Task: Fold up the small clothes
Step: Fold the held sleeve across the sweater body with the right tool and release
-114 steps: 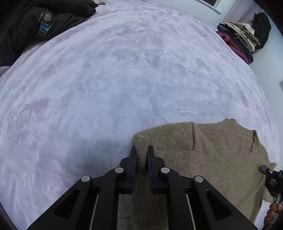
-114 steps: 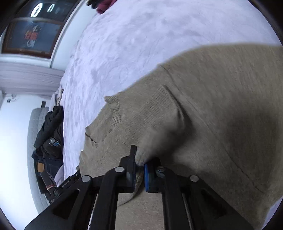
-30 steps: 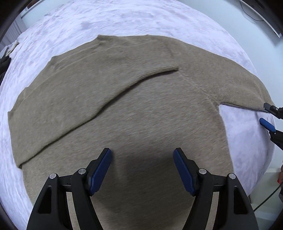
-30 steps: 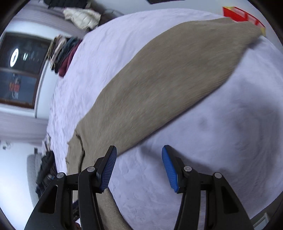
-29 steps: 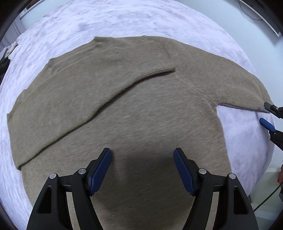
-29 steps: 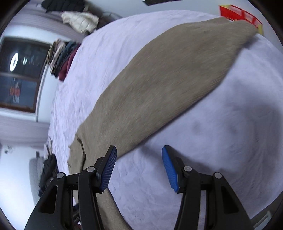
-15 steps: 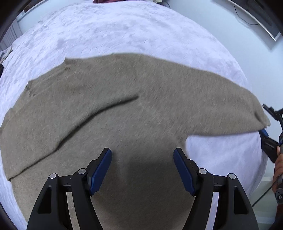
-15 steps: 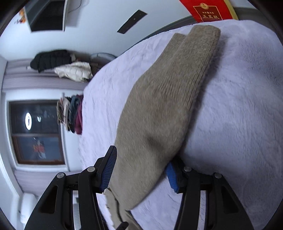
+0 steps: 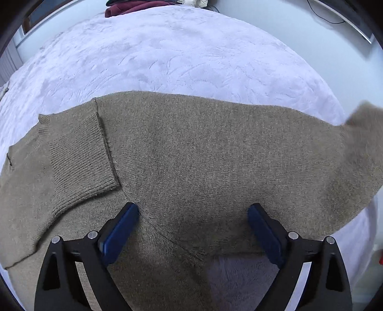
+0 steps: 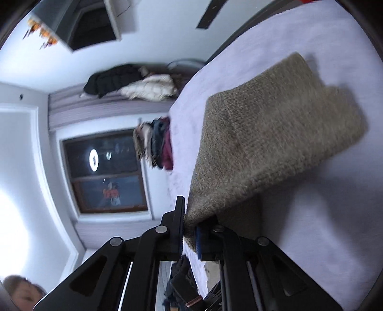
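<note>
A brown knit sweater (image 9: 203,155) lies spread on the pale lilac bed cover (image 9: 167,55). One sleeve, with a ribbed cuff (image 9: 81,153), is folded across its body at the left. My left gripper (image 9: 192,229) is open and empty, low over the sweater near the armpit seam. In the right wrist view my right gripper (image 10: 190,229) is shut on the other sleeve (image 10: 263,143) and holds it lifted off the bed; the raised sleeve shows blurred at the right edge of the left wrist view (image 9: 366,124).
A stack of folded clothes (image 10: 155,141) sits at the far edge of the bed, also at the top of the left wrist view (image 9: 134,7). A dark jacket and a cream garment (image 10: 129,81) lie beyond. A window (image 10: 105,172) and walls surround the bed.
My right gripper has closed on the far sleeve and lifted it off the bed. My left gripper has dropped closer to the sweater, still open.
</note>
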{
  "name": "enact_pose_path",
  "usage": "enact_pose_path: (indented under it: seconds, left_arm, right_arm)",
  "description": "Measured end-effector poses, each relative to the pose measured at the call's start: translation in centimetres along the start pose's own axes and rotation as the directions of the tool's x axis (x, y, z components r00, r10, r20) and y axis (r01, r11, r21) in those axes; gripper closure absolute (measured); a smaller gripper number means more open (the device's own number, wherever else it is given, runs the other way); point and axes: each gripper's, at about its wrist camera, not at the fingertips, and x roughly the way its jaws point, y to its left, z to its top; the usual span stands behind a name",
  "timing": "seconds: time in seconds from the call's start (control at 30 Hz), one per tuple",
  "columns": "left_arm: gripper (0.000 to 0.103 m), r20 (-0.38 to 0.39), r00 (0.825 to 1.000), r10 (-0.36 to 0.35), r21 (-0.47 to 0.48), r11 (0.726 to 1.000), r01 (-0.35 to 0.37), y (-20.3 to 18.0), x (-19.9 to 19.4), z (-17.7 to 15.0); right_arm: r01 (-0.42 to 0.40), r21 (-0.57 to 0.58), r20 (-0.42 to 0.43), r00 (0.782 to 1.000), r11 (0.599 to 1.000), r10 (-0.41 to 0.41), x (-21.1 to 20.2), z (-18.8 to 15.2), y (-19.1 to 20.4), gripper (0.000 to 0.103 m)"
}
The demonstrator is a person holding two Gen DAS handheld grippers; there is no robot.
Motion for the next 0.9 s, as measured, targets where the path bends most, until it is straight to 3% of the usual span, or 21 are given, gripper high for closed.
enact_pose_path:
  seconds: [0.13, 0.27, 0.37, 0.47, 0.57, 0.7, 0.8, 0.83, 0.9]
  left_arm:
    - [0.008, 0.055, 0.998, -0.008, -0.041, 0.999, 0.011, 3.3, -3.0, 0.4]
    - [0.008, 0.125, 0.992, 0.023, -0.068, 0.998, -0.014, 7.4, -6.3, -0.3]
    - [0.008, 0.147, 0.988, 0.053, -0.11, 0.993, -0.037, 11.8, -8.0, -1.2]
    - [0.008, 0.132, 0.989, 0.073, -0.174, 0.983, -0.049, 17.8, -9.2, -4.6]
    - [0.008, 0.098, 0.989, 0.114, -0.251, 0.964, -0.086, 22.4, -9.8, -6.6]
    - [0.008, 0.048, 0.981, 0.187, -0.336, 0.928, -0.161, 27.5, -10.0, -9.9]
    - [0.008, 0.01, 0.977, 0.215, -0.392, 0.899, -0.194, 30.4, -9.9, -12.3]
    - [0.008, -0.004, 0.976, 0.216, -0.408, 0.891, -0.198, 31.1, -9.6, -12.9]
    - [0.008, -0.022, 0.978, 0.209, -0.436, 0.878, -0.197, 32.3, -9.8, -14.4]
  right_arm:
    - [-0.042, -0.096, -0.107, 0.994, 0.994, 0.032, 4.5, -1.3, 3.7, 0.095]
    - [-0.098, -0.167, -0.22, 0.974, 0.981, 0.06, 9.4, -3.8, 6.8, 0.095]
    - [-0.144, -0.242, -0.324, 0.944, 0.959, 0.06, 14.2, -7.0, 9.3, 0.095]
    - [-0.19, -0.316, -0.448, 0.894, 0.93, 0.03, 19.4, -11.5, 11.0, 0.095]
    - [-0.218, -0.462, -0.558, 0.825, 0.86, -0.091, 24.5, -17.7, 12.5, 0.095]
    - [-0.22, -0.635, -0.637, 0.692, 0.741, -0.34, 30.9, -27.2, 11.0, 0.095]
    - [-0.172, -0.765, -0.583, 0.593, 0.62, -0.555, 33.9, -33.2, 7.7, 0.092]
    - [-0.156, -0.788, -0.565, 0.569, 0.596, -0.598, 34.1, -33.9, 6.3, 0.092]
    - [-0.08, -0.828, -0.515, 0.499, 0.555, -0.697, 35.3, -35.6, 3.8, 0.085]
